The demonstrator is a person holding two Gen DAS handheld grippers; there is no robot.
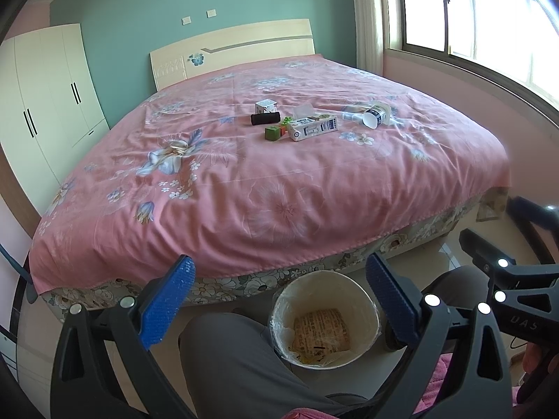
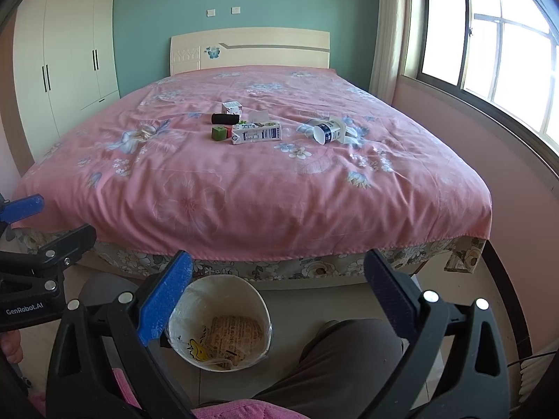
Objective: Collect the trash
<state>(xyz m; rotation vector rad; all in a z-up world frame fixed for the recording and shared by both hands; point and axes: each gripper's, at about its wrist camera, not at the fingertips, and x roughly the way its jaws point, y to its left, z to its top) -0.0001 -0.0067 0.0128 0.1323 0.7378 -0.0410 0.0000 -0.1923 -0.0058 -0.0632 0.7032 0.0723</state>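
Note:
A white milk carton (image 1: 312,128) (image 2: 256,133) lies on its side on the pink bed. A tipped white cup (image 1: 375,115) (image 2: 328,131) lies to its right. A small white box (image 1: 266,106) (image 2: 231,107), a black roll (image 1: 265,118) (image 2: 225,118), a green cube (image 1: 272,133) (image 2: 218,133) and crumpled clear plastic (image 1: 303,110) lie beside them. A lined white bin (image 1: 325,317) (image 2: 220,324) with a wrapper inside stands on the floor at the bed's foot. My left gripper (image 1: 281,300) and right gripper (image 2: 279,296) are open and empty, low above the bin, far from the items.
The bed (image 1: 244,181) (image 2: 244,181) fills the middle. A white wardrobe (image 1: 45,104) (image 2: 63,70) stands at left, a window (image 1: 489,17) (image 2: 489,52) at right. The person's grey-trousered legs (image 1: 230,359) (image 2: 342,359) flank the bin.

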